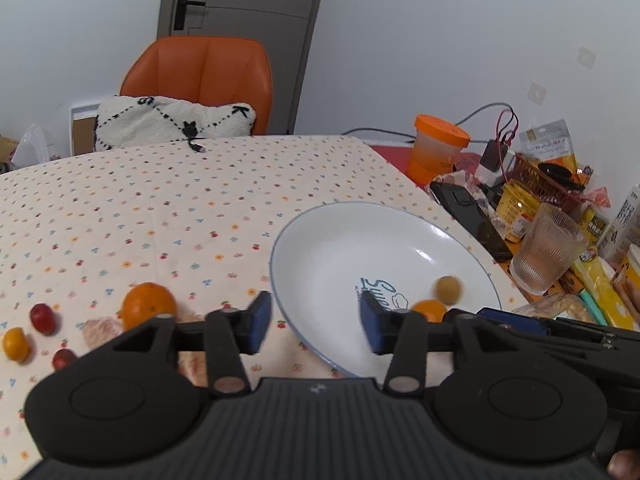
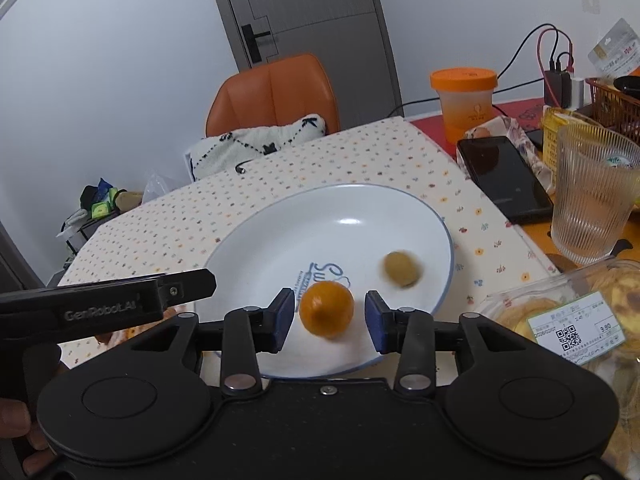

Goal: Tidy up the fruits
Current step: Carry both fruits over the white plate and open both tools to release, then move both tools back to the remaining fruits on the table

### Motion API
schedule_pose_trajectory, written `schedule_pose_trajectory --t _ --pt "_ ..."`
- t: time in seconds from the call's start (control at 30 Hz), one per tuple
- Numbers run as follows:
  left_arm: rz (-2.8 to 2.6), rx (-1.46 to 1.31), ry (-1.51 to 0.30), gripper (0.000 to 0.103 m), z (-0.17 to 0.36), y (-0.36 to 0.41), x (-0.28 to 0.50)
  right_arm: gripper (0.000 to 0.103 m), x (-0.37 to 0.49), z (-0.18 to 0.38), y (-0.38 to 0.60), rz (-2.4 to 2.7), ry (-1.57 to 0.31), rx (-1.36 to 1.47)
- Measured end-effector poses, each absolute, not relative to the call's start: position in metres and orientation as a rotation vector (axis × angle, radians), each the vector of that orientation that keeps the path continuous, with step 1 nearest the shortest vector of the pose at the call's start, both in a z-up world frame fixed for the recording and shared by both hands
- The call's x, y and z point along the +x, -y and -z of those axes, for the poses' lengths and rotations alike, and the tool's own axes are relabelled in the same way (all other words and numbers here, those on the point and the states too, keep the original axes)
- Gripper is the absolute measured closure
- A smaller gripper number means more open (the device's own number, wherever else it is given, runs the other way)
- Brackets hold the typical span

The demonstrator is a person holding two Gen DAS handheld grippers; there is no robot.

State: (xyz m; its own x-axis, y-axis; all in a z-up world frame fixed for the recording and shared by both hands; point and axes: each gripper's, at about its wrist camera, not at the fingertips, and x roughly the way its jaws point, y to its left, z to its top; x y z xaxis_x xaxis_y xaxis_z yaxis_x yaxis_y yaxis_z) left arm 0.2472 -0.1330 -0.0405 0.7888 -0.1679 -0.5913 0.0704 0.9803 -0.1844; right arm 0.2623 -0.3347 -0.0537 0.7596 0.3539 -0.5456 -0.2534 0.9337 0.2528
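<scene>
A white plate (image 1: 328,240) (image 2: 280,240) with a blue rim holds a small orange (image 2: 327,309) (image 1: 429,310) and a blurred yellow-green fruit (image 2: 402,269) (image 1: 448,289). My right gripper (image 2: 327,320) is open, its blue pads on either side of the orange without touching it. My left gripper (image 1: 314,326) is open over the plate's near-left rim, holding nothing. On the cloth to the left lie a big orange (image 1: 148,305), a small orange (image 1: 16,344) and two red fruits (image 1: 43,319) (image 1: 64,358).
A ribbed glass (image 2: 592,196) (image 1: 548,248), a black phone (image 2: 504,178), an orange-lidded cup (image 2: 466,98) and snack packs crowd the table's right side. A clear pastry box (image 2: 560,320) sits near right. An orange chair (image 1: 200,76) with a cushion stands behind the table.
</scene>
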Motion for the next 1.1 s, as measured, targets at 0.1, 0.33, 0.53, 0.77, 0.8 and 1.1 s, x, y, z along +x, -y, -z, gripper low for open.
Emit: schedule_pose_trajectory --t 0.1,0.33,0.53,0.77,0.8,1.1 --pt "0.107 -0.143 -0.625 0.03 0.034 0.127 0.237 0.059 0.258 0.05 0.334 -0.33 -0.617 0.175" --pt "0.021 -0.133 -0.581 0.015 0.018 0.107 0.213 0.034 0.242 0.04 0.327 -0.328 -0.576 0.171" --pt "-0.037 -0.113 -0.547 0.011 0.008 0.094 0.192 0.005 0.225 0.03 0.324 -0.327 -0.517 0.179" --pt "-0.065 -0.137 -0.531 0.01 0.001 0.08 0.169 0.0 0.206 0.019 0.32 -0.313 -0.506 0.181" --pt "-0.067 -0.138 -0.53 0.01 0.0 0.078 0.166 0.0 0.204 0.018 0.319 -0.312 -0.503 0.177" --pt "-0.084 -0.131 -0.523 0.009 -0.003 0.062 0.139 0.0 0.186 0.016 0.307 -0.315 -0.502 0.201"
